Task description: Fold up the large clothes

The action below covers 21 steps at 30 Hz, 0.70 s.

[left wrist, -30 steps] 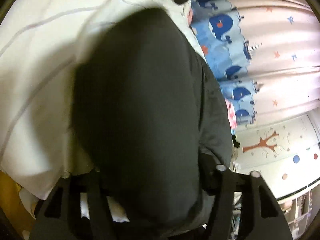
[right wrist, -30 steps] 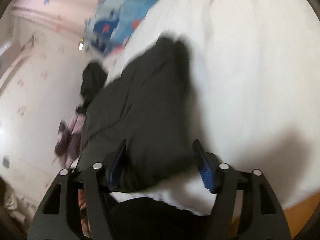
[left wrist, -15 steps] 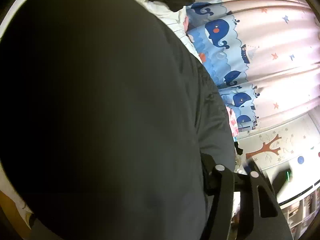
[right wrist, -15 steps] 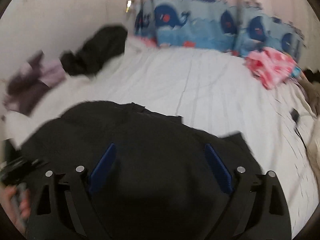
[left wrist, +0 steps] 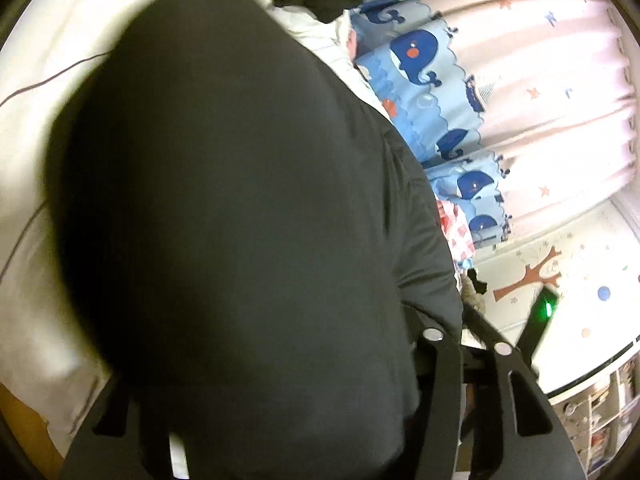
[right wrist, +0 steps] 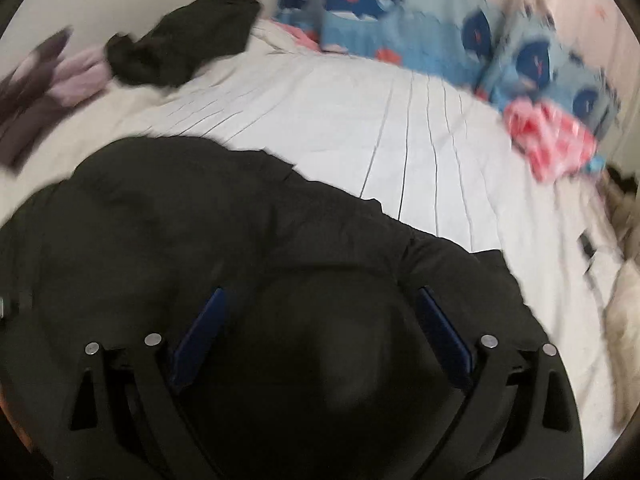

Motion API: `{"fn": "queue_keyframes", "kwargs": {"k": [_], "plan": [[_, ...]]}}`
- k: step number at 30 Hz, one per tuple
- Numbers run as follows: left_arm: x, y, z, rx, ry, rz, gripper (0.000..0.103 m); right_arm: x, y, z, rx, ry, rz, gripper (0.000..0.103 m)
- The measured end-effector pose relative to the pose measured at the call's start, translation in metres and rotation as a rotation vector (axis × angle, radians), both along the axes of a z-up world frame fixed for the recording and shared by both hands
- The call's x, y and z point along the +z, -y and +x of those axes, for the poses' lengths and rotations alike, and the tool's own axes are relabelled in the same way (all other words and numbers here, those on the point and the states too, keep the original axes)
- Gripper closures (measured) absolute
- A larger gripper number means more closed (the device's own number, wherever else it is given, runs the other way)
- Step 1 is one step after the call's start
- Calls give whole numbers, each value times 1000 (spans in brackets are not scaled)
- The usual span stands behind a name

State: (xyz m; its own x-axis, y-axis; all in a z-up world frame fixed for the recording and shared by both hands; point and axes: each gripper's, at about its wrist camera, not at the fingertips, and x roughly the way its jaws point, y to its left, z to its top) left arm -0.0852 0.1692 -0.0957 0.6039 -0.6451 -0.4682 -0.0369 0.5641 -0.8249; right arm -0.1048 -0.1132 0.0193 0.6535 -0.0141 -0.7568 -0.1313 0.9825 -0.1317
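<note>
A large black garment (right wrist: 208, 232) lies on the white striped bed sheet (right wrist: 400, 128), bunched toward the near side. My right gripper (right wrist: 320, 308) is open, its blue-padded fingers (right wrist: 200, 332) spread wide with a fold of the black fabric lying between them. In the left wrist view the same black garment (left wrist: 240, 200) hangs right in front of the lens and covers my left gripper's fingertips; only its right finger arm (left wrist: 440, 360) shows, so its state is hidden.
Another black garment (right wrist: 188, 36) and a purple one (right wrist: 52, 80) lie at the far left of the bed. Blue whale-print pillows (right wrist: 400, 20) line the far edge, and a pink-red cloth (right wrist: 552, 136) lies at the right. A pink star curtain (left wrist: 540, 100) hangs behind.
The right gripper swung from looking sideways to facing across the bed, jaws spread wider over the garment. The black fabric rose close to the left camera, then dropped back a little.
</note>
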Motion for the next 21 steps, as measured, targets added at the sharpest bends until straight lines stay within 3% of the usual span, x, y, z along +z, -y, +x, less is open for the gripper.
{"fn": "queue_keyframes", "kwargs": {"k": [2, 4, 6, 10, 15, 17, 18, 20, 21], "plan": [[-3, -2, 3, 20, -21, -37, 42, -23, -16, -4, 45, -64, -83, 11], [1, 1, 6, 35, -31, -28, 39, -39, -22, -3, 55, -70, -124, 9], [6, -2, 6, 38, -44, -39, 37, -33, -20, 2, 32, -110, -93, 9], [6, -15, 10, 38, -58, -38, 35, 0, -28, -37, 61, -5, -42, 10], [8, -22, 19, 47, -47, -16, 33, -32, -44, -44, 103, -79, -113, 9], [11, -25, 20, 35, -33, -21, 36, -20, -38, -44, 72, -104, -73, 9], [11, -28, 20, 32, -32, -23, 38, -6, -40, -53, 80, -60, -55, 9], [8, -35, 23, 24, -32, -49, 41, 6, -46, -72, 102, -14, -78, 9], [8, -37, 24, 24, -31, -52, 41, 1, -50, -75, 115, -38, -90, 9]]}}
